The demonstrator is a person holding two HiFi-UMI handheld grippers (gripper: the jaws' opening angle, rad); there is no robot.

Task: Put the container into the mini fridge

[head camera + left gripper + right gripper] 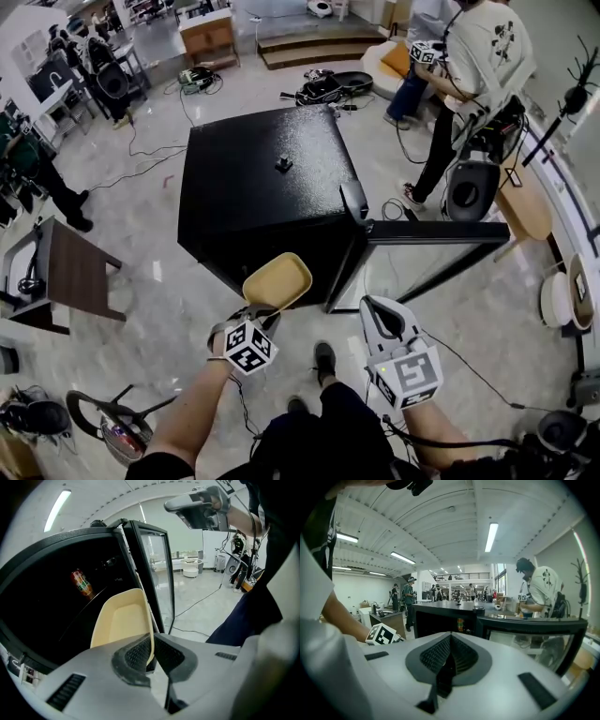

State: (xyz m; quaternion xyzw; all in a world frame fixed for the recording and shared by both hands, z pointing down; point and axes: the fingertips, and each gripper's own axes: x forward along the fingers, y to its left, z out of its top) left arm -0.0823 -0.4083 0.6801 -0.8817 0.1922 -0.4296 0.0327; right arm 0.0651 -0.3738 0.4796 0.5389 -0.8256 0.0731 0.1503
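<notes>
My left gripper (260, 309) is shut on the rim of a shallow beige container (277, 280), which it holds tilted just in front of the black mini fridge (253, 178). In the left gripper view the pads pinch one side wall of the container (119, 620), with the fridge's dark inside (56, 602) right behind it. A red can (82, 584) stands inside. The glass door (431, 246) hangs open to the right. My right gripper (379, 317) is shut and empty, near the door's lower corner; its view faces the fridge (440, 616) and the door (534, 630).
A person in a white shirt (478, 66) stands beyond the fridge at the upper right, beside a dark chair (471, 187). A brown table (75, 272) is at the left. Cables (150, 150) trail over the marble floor. My feet (323, 361) are close to the fridge.
</notes>
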